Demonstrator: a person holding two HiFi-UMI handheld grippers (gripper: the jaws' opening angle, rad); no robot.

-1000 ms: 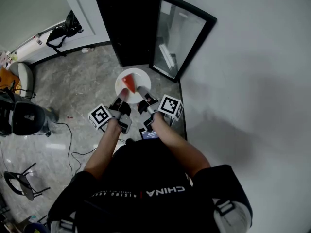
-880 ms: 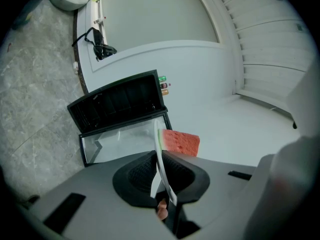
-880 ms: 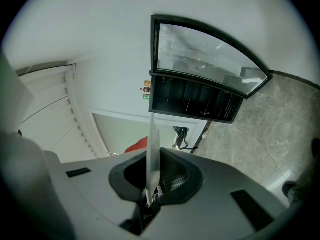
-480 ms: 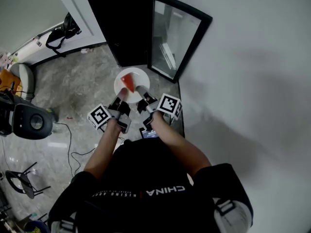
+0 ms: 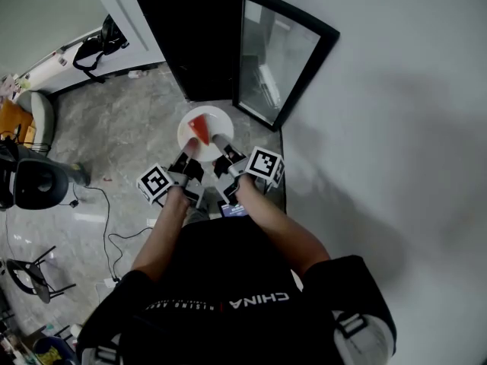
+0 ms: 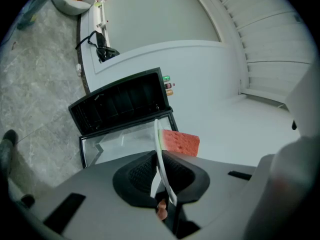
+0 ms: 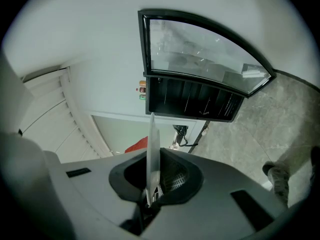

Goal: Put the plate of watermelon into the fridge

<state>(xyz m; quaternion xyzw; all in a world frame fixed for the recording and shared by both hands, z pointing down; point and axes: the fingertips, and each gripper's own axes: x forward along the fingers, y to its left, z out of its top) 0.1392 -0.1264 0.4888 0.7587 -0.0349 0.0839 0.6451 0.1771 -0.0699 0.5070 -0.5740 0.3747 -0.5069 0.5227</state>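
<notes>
A person holds a plate of watermelon in two grippers in front of an open black fridge.

The black fridge [image 5: 199, 40] stands with its glass door [image 5: 280, 55] swung open to the right, the door's outer edge close to a pale wall [image 5: 396, 90]. Grey stone floor [image 5: 125, 131] lies open to the left. The round white plate [image 5: 216, 119] is held above the floor, just short of the fridge's front. It carries one red watermelon wedge [image 5: 200, 130]. The left gripper [image 5: 187, 153] and right gripper [image 5: 221, 144], side by side, each have their jaws pinched narrow on the plate's near rim.
</notes>
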